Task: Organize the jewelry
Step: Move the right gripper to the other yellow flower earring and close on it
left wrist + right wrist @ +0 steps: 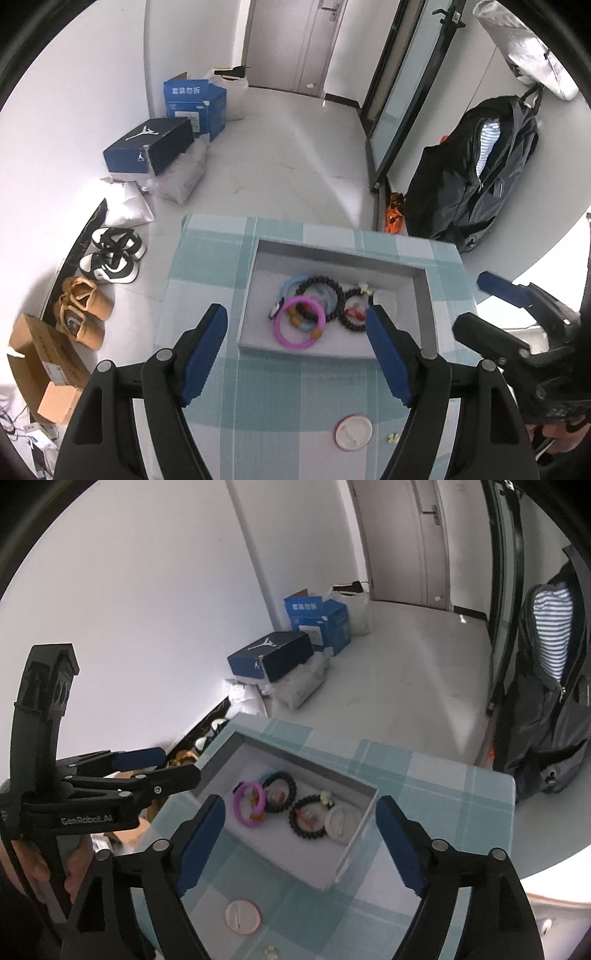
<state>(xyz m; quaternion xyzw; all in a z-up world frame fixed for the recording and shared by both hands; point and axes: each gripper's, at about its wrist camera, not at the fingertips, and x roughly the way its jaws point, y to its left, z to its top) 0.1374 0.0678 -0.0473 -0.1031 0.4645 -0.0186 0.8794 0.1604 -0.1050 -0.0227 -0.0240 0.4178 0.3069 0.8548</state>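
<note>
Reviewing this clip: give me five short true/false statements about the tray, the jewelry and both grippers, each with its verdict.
1. The pink bracelet lies inside the grey tray. True.
2. The left gripper is clamped on a bracelet. False: its jaws stand open with nothing between them.
3. A round pink-rimmed disc lies on the checked cloth, outside the tray. True.
4. The right gripper holds the black bead bracelet. False: that bracelet lies in the tray, and the jaws are open.
5. The tray is empty. False: it holds several bracelets.
</note>
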